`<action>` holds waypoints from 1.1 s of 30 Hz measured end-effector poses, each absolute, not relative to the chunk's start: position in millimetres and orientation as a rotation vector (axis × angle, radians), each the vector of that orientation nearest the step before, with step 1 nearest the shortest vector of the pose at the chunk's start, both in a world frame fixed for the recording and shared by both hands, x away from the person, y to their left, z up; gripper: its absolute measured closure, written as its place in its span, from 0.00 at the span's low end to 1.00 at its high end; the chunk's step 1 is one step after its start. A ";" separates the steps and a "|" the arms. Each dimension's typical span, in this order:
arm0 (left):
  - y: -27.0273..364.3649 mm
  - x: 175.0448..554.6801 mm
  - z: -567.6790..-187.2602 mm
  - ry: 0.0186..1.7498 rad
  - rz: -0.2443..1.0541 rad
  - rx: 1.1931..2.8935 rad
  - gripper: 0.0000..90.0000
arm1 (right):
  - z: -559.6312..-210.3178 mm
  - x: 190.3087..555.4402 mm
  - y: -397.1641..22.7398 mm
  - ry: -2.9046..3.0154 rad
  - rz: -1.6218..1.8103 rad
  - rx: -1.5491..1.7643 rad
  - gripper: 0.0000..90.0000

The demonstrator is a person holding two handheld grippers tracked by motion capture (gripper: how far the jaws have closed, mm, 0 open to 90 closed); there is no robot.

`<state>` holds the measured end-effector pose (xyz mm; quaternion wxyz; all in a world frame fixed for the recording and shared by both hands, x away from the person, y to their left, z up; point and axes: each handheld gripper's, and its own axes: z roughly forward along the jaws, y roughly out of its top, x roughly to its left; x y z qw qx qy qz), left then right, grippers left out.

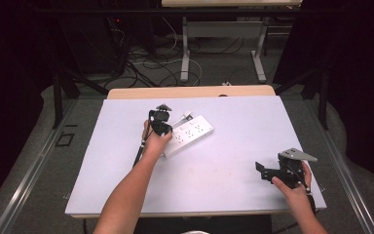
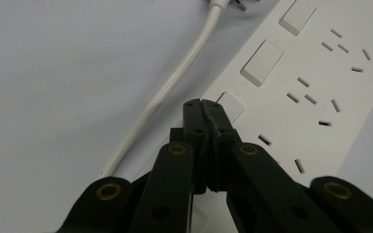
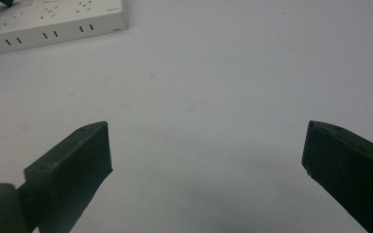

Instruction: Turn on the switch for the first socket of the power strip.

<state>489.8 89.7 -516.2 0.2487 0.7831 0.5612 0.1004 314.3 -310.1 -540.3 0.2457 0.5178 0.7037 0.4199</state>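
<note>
— Which tool is on the job, would you say?

— The left tool [image 2: 205, 108]. Its jaws are pressed together with nothing between them, and the tips sit right on the near switch [image 2: 230, 106] of the white power strip [image 1: 189, 133], at the strip's cord end. The white cord [image 2: 175, 77] runs off beside it on the bench [image 1: 117, 175].

— How does the strip lie?

— Mid-bench, long axis slanting away to the right from that hand. The other switches [image 2: 261, 63] line up further along that same axis, so I'd guess any next press means sliding the tip up the row.

— And the right tool [image 1: 269, 170]?

— Well apart, near the front right corner of the bench, jaws spread wide and holding nothing. In its own view the strip sits far off at the top left. The left hand [image 1: 155, 142] is plainly the nearer one.
</note>
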 end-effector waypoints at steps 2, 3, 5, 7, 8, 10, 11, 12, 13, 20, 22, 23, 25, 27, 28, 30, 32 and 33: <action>89.5 489.8 -516.2 1.530 0.275 2.134 1.00 | -540.2 314.3 -310.1 1.921 1.140 1.412 0.04; 89.8 490.0 -516.4 1.528 0.274 2.132 1.00 | -540.2 314.5 -310.3 1.922 1.138 1.408 0.04; 90.0 490.0 -516.4 1.530 0.273 2.130 1.00 | -540.3 314.5 -310.0 1.921 1.139 1.411 0.04; 89.9 490.1 -516.4 1.532 0.274 2.127 1.00 | -540.4 314.6 -310.2 1.921 1.137 1.410 0.04; 89.6 490.0 -516.4 1.535 0.274 2.123 1.00 | -540.7 315.0 -310.3 1.921 1.144 1.408 0.04; 89.5 489.9 -516.3 1.535 0.279 2.123 1.00 | -540.9 315.0 -310.4 1.920 1.146 1.412 0.04; 89.5 490.0 -516.2 1.533 0.281 2.125 1.00 | -541.0 315.2 -310.5 1.919 1.147 1.413 0.04; 89.5 490.0 -516.4 1.533 0.282 2.122 1.00 | -541.1 315.4 -310.7 1.920 1.147 1.414 0.04; 89.5 490.0 -516.2 1.534 0.282 2.123 1.00 | -541.1 315.5 -310.7 1.920 1.148 1.417 0.04; 90.5 490.1 -516.1 1.532 0.278 2.112 1.00 | -541.6 316.5 -310.9 1.923 1.150 1.422 0.04; 90.7 490.1 -515.2 1.532 0.281 2.112 1.00 | -542.0 316.9 -311.0 1.924 1.151 1.421 0.04; 90.3 489.9 -514.9 1.538 0.280 2.101 1.00 | -542.0 317.0 -311.0 1.923 1.151 1.421 0.04; 90.7 489.7 -514.0 1.534 0.284 2.101 1.00 | -541.9 317.0 -311.2 1.923 1.152 1.422 0.04; 90.9 489.3 -513.0 1.529 0.286 2.103 1.00 | -542.1 317.3 -311.3 1.921 1.153 1.424 0.04; 90.6 488.9 -512.4 1.532 0.282 2.100 1.00 | -542.3 317.4 -311.3 1.920 1.153 1.427 0.04; 91.4 488.6 -511.7 1.522 0.288 2.101 1.00 | -542.4 317.5 -311.3 1.920 1.153 1.427 0.04; 91.8 488.3 -510.4 1.521 0.285 2.102 1.00 | -542.4 317.6 -311.1 1.920 1.154 1.427 0.04; 91.8 488.2 -509.8 1.523 0.287 2.100 1.00 | -542.5 317.8 -311.2 1.922 1.152 1.424 0.04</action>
